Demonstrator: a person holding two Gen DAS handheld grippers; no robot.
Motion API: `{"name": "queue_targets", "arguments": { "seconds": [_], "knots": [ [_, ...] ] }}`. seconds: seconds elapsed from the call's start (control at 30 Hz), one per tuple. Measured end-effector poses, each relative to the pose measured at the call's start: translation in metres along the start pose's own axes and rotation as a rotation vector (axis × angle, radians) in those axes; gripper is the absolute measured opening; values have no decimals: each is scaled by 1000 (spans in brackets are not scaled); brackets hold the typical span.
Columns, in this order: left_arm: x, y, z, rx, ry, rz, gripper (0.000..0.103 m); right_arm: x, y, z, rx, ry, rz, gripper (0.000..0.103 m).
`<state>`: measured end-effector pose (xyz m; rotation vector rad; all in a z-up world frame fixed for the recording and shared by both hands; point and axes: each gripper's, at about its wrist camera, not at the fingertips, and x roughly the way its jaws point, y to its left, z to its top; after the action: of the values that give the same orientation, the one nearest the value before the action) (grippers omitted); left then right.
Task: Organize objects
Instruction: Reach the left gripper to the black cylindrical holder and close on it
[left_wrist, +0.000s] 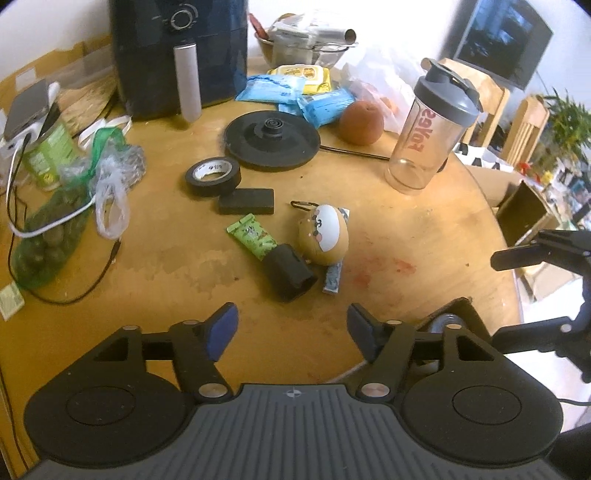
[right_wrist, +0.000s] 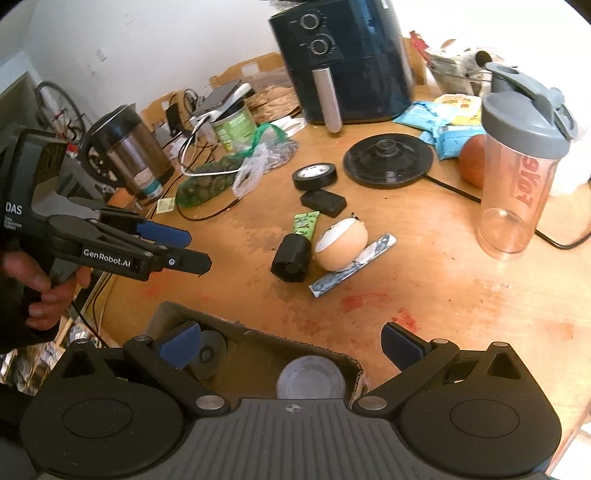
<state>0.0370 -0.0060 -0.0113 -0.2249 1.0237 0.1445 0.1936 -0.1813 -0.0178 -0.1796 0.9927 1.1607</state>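
Small items lie mid-table: a black tape roll (left_wrist: 212, 175) (right_wrist: 314, 175), a black block (left_wrist: 246, 201), a green tube (left_wrist: 252, 235) with a black cap (left_wrist: 290, 275), a tan round plush keychain (left_wrist: 325, 236) (right_wrist: 341, 245) and a patterned stick (left_wrist: 332, 278). My left gripper (left_wrist: 291, 328) (right_wrist: 195, 249) hovers open just short of the tube and plush, with nothing between its fingers. My right gripper (right_wrist: 291, 343) (left_wrist: 498, 297) stands open over an open cardboard box (right_wrist: 258, 330) at the table edge; a round disc (right_wrist: 210, 354) and a round lid (right_wrist: 310, 380) lie inside.
At the back stand an air fryer (left_wrist: 181, 55), a kettle base (left_wrist: 272, 139), an orange (left_wrist: 361, 122), blue packets (left_wrist: 273, 86) and a clear shaker bottle (left_wrist: 432, 125). A green net bag (left_wrist: 48, 236) and cables crowd the left. A metal kettle (right_wrist: 129, 151) stands at the far left.
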Motion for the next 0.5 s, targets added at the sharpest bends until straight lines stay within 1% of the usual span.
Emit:
{"name": "queue_targets", "arguments": {
  "seconds": [0.13,0.3,0.5],
  "knots": [
    [9,3,6,49,7,-20,67,1,0,0,26,-6,-17,103],
    [27,3,12,139,38,-4,67,2,-2,0,51,-10,-42,103],
    [47,2,17,238,72,-19,67,1,-6,-1,93,-16,-80,103]
  ]
}}
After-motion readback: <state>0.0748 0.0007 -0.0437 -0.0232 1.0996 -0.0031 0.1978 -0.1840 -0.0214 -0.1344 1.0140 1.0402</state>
